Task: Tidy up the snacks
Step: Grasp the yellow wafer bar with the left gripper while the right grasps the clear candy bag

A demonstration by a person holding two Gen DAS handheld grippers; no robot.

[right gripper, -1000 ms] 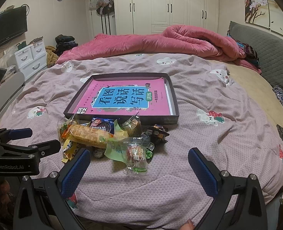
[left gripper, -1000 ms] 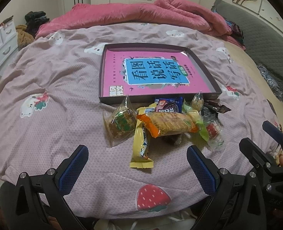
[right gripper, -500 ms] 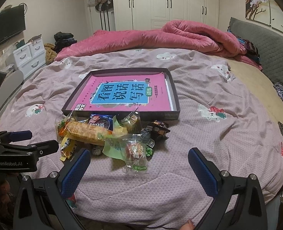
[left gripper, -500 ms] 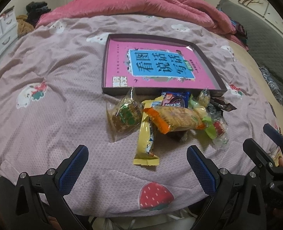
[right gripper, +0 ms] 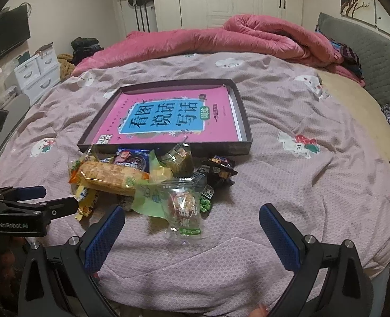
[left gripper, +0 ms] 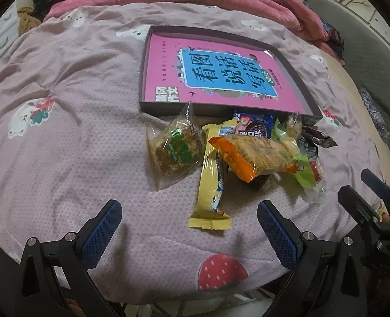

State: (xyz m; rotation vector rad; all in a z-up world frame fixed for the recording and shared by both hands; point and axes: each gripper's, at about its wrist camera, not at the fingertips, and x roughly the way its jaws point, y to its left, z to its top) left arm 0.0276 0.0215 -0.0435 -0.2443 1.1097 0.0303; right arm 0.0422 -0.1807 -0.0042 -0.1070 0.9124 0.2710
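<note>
A pile of wrapped snacks lies on the bed in front of a shallow dark box (left gripper: 152, 111) (right gripper: 245, 121) lined with a pink book. In the left wrist view I see a clear packet with a brown cake (left gripper: 175, 149), a long yellow bar (left gripper: 210, 185), an orange-ended cracker pack (left gripper: 253, 155) and a blue cookie pack (left gripper: 253, 126). The right wrist view shows the cracker pack (right gripper: 107, 175), a clear candy packet (right gripper: 184, 211) and a dark wrapper (right gripper: 220, 167). My left gripper (left gripper: 189, 227) is open, just short of the yellow bar. My right gripper (right gripper: 192, 228) is open around the near end of the candy packet.
The bed carries a mauve printed sheet (left gripper: 62, 145) with a rolled pink duvet (right gripper: 221, 39) at the far side. A grey headboard (right gripper: 366, 47) is on the right, white drawers (right gripper: 36, 71) on the left. The left gripper's body (right gripper: 23, 211) shows at the left edge of the right wrist view.
Both grippers have moved forward and lower toward the snack pile, which now looks larger in both views. The snacks and box have not moved. Both stay open.
</note>
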